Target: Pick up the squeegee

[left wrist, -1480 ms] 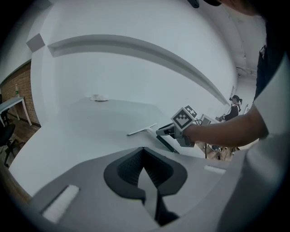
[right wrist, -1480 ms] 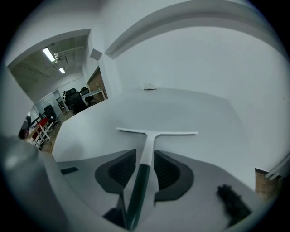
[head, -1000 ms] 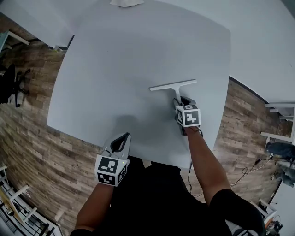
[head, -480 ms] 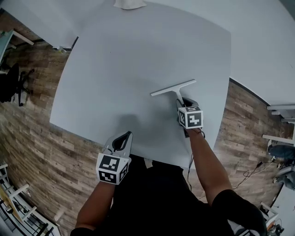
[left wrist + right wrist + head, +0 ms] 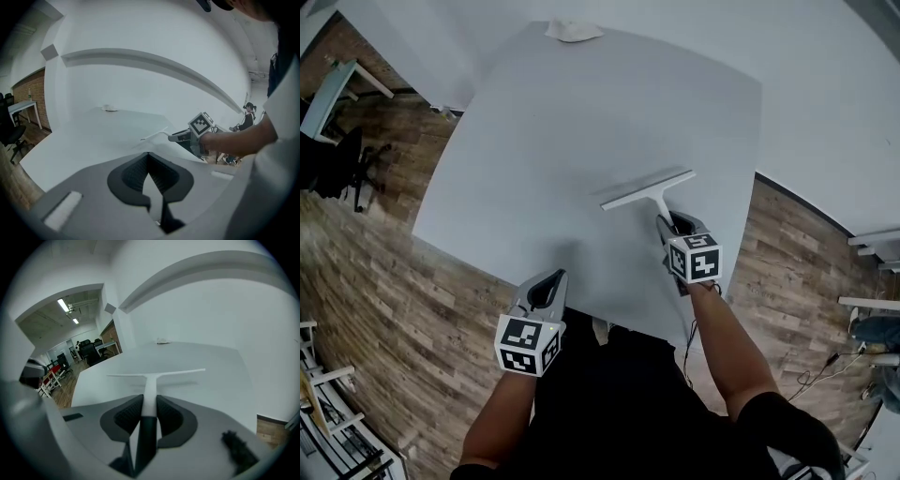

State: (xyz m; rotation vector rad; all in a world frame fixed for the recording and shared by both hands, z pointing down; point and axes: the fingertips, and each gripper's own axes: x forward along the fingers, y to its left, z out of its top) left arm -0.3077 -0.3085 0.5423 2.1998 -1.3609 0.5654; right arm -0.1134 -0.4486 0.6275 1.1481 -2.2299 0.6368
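The white squeegee (image 5: 645, 189) has a long thin blade and a dark handle. My right gripper (image 5: 667, 221) is shut on that handle and holds it a little above the white table (image 5: 581, 112). In the right gripper view the squeegee's (image 5: 150, 383) neck runs out from between the jaws of the right gripper (image 5: 149, 402), blade crosswise ahead, with a shadow below it. My left gripper (image 5: 549, 277) hovers shut and empty over the table's near edge. The left gripper view shows the left gripper (image 5: 149, 158) with its pads together, and the squeegee (image 5: 154, 135) off to the right.
A crumpled white cloth (image 5: 573, 30) lies at the table's far edge. Wooden floor surrounds the table, with a dark office chair (image 5: 337, 159) at the left and white furniture (image 5: 872, 239) at the right. A white wall stands behind the table.
My right gripper has come up off the table with the squeegee in it. The left gripper has risen a little.
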